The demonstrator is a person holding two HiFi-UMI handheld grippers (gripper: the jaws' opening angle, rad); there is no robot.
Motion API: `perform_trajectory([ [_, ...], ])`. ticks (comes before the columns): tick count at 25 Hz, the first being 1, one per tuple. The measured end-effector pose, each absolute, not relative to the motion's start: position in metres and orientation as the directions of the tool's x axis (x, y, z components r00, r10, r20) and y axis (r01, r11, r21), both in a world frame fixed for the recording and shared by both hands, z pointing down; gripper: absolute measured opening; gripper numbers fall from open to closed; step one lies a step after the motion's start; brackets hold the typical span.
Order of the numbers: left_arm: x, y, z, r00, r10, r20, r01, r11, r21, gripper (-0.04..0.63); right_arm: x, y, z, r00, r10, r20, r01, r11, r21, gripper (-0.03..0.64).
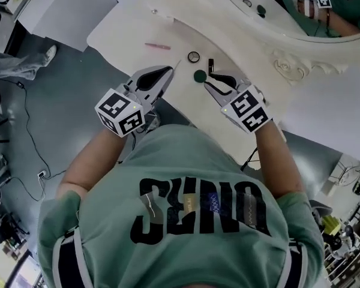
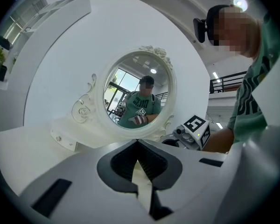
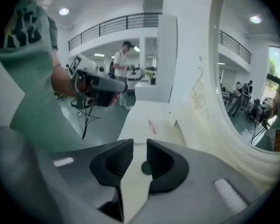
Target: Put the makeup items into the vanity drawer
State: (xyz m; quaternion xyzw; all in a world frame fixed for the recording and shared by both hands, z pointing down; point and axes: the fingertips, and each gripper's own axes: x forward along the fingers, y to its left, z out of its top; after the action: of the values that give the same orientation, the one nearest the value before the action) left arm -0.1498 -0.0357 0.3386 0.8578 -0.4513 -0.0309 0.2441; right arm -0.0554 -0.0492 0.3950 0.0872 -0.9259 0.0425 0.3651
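The right tongs (image 3: 140, 146) stood slightly spread and empty above the green disc (image 3: 145, 168). The disc lay on the tabletop (image 1: 123, 32) near a small black tube (image 1: 210, 65). The left tongs (image 2: 138, 143) were pressed together, holding nothing. Closing off-centre, I reckoned, could flick the flat disc away or knock the tube.

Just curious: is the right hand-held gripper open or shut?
Open. The right hand-held gripper holds nothing; its pads stand apart, green disc visible beyond.

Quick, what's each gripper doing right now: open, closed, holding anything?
Left gripper: jaws closed, nothing between them.
Right gripper: jaws open, holding nothing.
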Motion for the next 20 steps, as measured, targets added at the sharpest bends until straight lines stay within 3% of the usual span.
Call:
perform_trajectory([
  [3,-0.145,-0.05,0.371,0.608,-0.77,0.194,-0.752,-0.48,0.451,-0.002,-0.068,-0.057,0.46,-0.581,-0.112,0.806,-0.154,0.988,0.026,0.107],
  [9,-0.145,-0.076,0.421,0.626,-0.749,0.217,-0.743,-0.488,0.458,0.0,-0.074,-0.084,0.561,-0.423,-0.138,0.896,-0.232,0.972,0.04,0.14],
  [20,-0.154,-0.079,0.449,0.627,-0.741,0.242,-0.732,-0.453,0.509,-0.001,-0.072,-0.092,0.609,-0.317,-0.125,0.94,-0.335,0.942,0.012,0.132],
])
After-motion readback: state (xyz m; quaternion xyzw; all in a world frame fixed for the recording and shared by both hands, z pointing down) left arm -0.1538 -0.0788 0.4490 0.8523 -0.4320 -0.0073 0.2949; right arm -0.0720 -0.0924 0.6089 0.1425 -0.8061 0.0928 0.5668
